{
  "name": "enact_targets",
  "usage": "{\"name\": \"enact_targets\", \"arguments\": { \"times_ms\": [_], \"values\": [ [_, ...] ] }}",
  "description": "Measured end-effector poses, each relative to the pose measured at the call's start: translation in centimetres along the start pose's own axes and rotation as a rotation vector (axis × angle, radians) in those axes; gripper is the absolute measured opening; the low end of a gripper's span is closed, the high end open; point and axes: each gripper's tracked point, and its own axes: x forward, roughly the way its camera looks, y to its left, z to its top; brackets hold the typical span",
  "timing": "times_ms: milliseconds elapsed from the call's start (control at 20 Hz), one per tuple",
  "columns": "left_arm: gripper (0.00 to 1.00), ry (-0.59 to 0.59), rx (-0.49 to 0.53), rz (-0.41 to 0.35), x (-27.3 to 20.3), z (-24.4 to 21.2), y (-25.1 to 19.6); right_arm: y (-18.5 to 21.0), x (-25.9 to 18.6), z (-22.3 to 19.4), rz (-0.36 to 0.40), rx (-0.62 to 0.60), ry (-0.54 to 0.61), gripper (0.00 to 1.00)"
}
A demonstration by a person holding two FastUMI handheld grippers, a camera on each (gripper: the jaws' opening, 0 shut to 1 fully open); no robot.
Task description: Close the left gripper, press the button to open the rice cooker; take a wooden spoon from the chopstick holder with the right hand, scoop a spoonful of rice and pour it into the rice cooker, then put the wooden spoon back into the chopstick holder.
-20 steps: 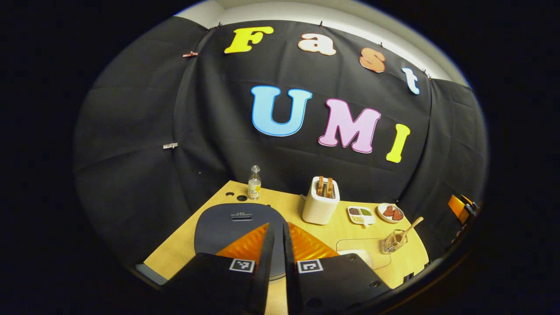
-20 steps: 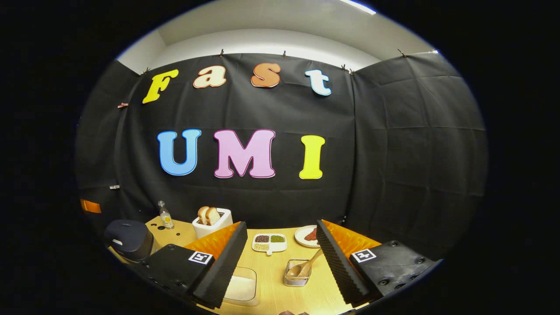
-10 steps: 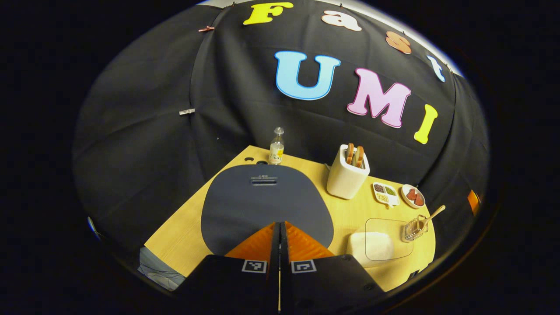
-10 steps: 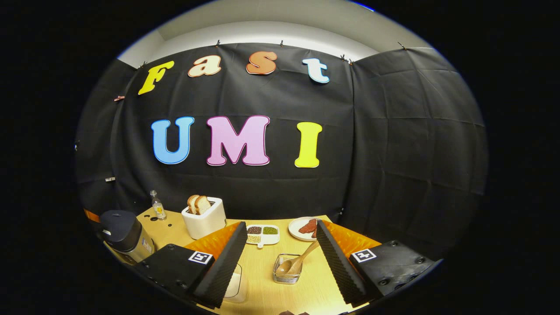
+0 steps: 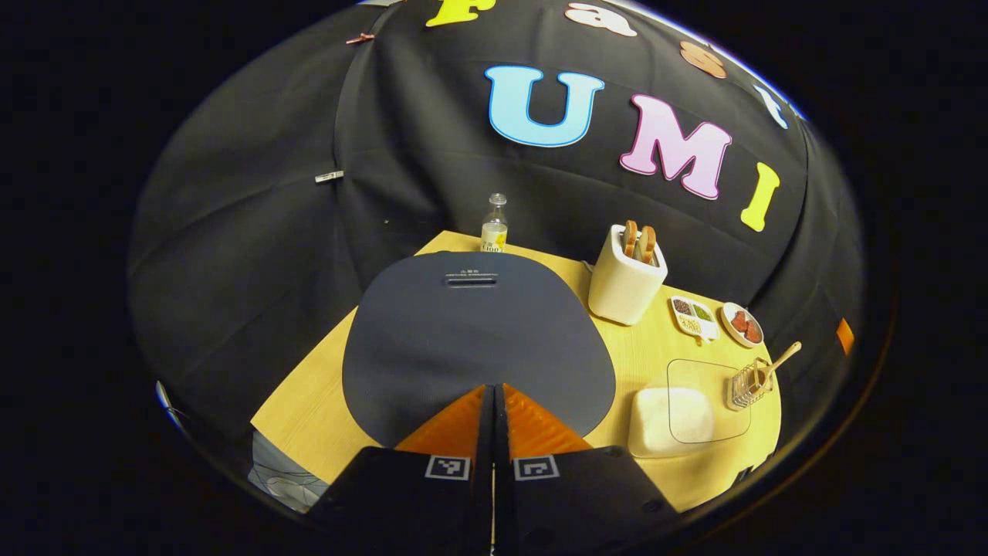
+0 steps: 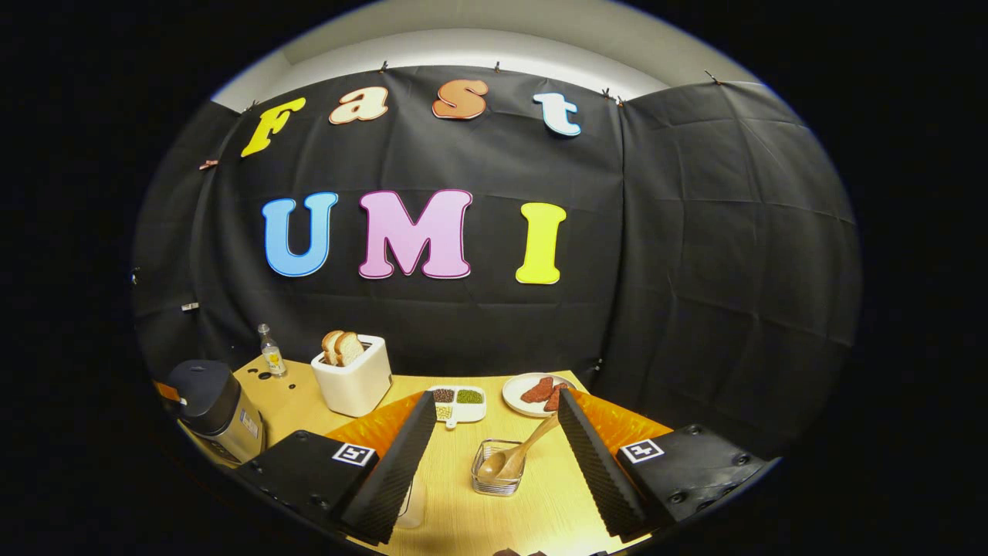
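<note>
The left gripper is seen with its fingers pressed together over the near edge of the rice cooker; the lid is still down, and whether the button is touched cannot be told. The right gripper is held wide apart, empty; the wooden spoon rests untouched in the chopstick holder, well right of the cooker; open table lies between.
</note>
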Motion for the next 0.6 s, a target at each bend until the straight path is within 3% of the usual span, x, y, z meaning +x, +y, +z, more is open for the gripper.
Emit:
{"name": "enact_targets", "arguments": {
  "times_ms": [400,600],
  "values": [
    [0.07,-0.025,0.047,-0.004,0.1,-0.2,-0.1,-1.1,-0.3,-1.4,-0.039,0.002,0.041,0.98],
    [0.06,-0.136,0.080,0.039,-1.7,3.5,-0.3,-2.1,-0.4,-1.4,-0.054,-0.001,0.043,0.98]
  ]
}}
